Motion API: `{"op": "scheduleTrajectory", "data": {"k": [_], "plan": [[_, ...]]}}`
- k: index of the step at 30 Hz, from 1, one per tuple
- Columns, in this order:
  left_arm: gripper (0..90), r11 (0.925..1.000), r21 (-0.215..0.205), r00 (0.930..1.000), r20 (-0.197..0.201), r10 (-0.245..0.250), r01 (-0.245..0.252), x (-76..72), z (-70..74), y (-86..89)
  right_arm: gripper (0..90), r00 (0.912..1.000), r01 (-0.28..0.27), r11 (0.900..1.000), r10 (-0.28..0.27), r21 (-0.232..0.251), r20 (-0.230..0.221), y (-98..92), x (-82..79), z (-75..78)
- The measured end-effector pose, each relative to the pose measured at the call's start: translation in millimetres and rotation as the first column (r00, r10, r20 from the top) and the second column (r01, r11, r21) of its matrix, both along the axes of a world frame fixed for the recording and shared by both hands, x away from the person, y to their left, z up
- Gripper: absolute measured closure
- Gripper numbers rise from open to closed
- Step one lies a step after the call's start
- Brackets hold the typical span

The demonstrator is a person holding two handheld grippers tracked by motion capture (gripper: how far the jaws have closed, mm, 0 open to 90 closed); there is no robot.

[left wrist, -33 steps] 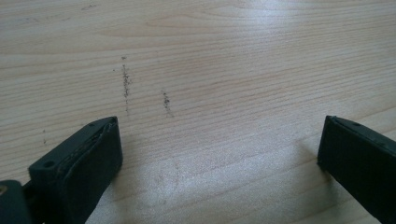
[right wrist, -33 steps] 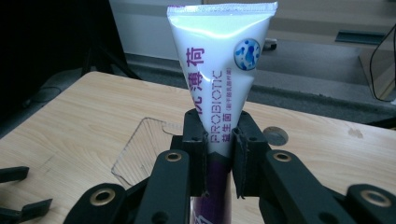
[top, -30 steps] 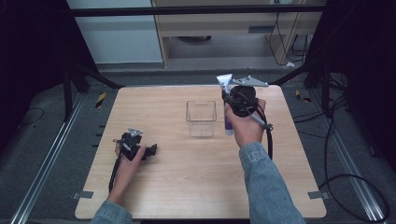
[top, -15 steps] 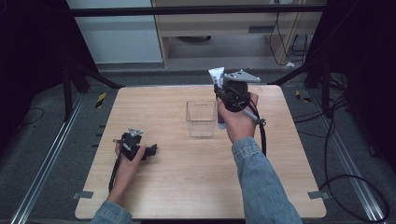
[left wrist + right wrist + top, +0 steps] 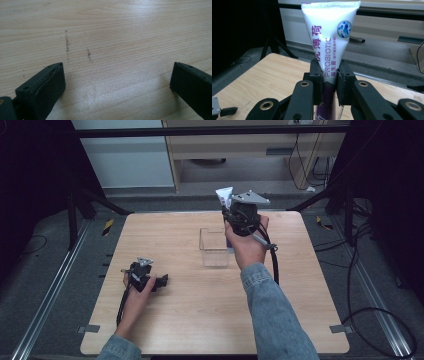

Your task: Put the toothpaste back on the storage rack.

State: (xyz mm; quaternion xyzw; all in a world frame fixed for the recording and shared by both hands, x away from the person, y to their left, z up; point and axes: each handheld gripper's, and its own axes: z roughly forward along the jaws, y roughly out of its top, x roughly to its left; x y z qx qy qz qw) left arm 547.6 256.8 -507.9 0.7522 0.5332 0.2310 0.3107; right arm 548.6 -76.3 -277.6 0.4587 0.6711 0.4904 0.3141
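Right gripper (image 5: 329,85) pinches a white-and-purple toothpaste tube (image 5: 331,37) upright, just above the clear plastic box (image 5: 214,247) at the table's middle; lowering it in remains. Left gripper (image 5: 150,281) rests spread and empty on the wooden table (image 5: 125,37).

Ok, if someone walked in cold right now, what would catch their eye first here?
Most likely the white and purple toothpaste tube, clamped upright in the right gripper and held above the far middle of the wooden table. Next, the clear plastic box standing just beside that hand. The left gripper lies low on the near left of the table, jaws wide apart with nothing between them.
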Motion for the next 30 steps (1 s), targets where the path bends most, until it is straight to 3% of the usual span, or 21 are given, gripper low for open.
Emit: {"op": "scheduleTrajectory", "data": {"k": [25, 30], "plan": [[0.0, 1.0, 0.001, 1.0, -0.001, 0.0, 0.0, 0.0, 0.1, 0.1, 77.3, 0.9986, -0.016, 1.0, 0.015, 0.01, 0.051, 16.4, 13.8, 0.9], [0.0, 1.0, 0.0, 1.0, 0.0, 0.0, 0.0, 0.0, 0.0, 0.0, 77.3, 0.9981, -0.016, 0.999, 0.013, 0.048, 0.06, 18.6, 22.5, -4.4]]}}
